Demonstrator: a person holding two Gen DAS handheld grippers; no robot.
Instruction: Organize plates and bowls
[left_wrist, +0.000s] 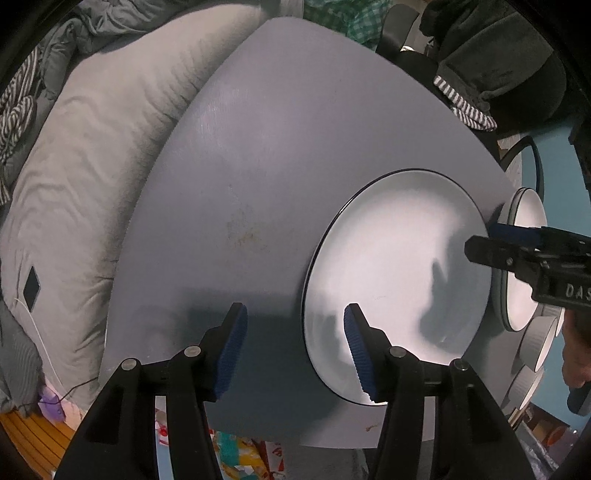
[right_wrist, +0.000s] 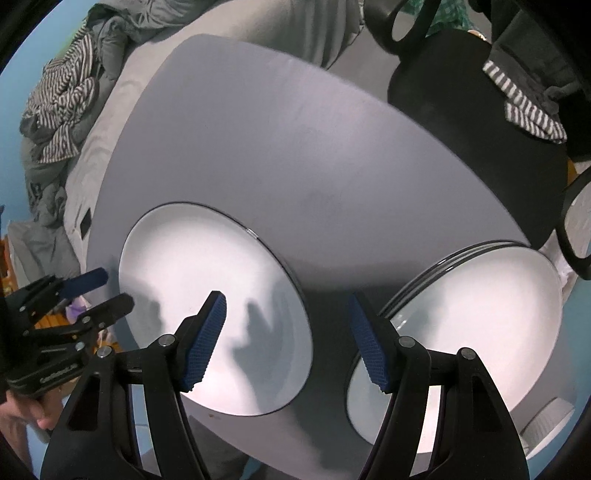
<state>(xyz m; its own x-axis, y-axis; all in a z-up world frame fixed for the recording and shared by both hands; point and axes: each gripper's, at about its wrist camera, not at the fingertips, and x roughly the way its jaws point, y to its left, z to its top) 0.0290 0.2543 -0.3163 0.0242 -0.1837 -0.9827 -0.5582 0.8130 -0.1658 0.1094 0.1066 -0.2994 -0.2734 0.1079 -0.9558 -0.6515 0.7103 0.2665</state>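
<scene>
Grey table (right_wrist: 258, 129) bearing plate (right_wrist: 207, 295).

A single plate (right_wrist: 207, 306) lies flat on the table (right_wrist: 280, 158), with a stack of plates (right_wrist: 476, 332) just to its right, apart from it. Ribbed bowls (left_wrist: 541, 341) sit near the stack at the table's right edge. A bed (left_wrist: 85, 155) runs along the table's left side, striped clothing (right_wrist: 62, 107) heaped on it. A chair (right_wrist: 472, 107) stands beyond the far right corner.

Dim room, glare on plate (left_wrist: 399, 258) – fisheye-bent, dark edges
</scene>
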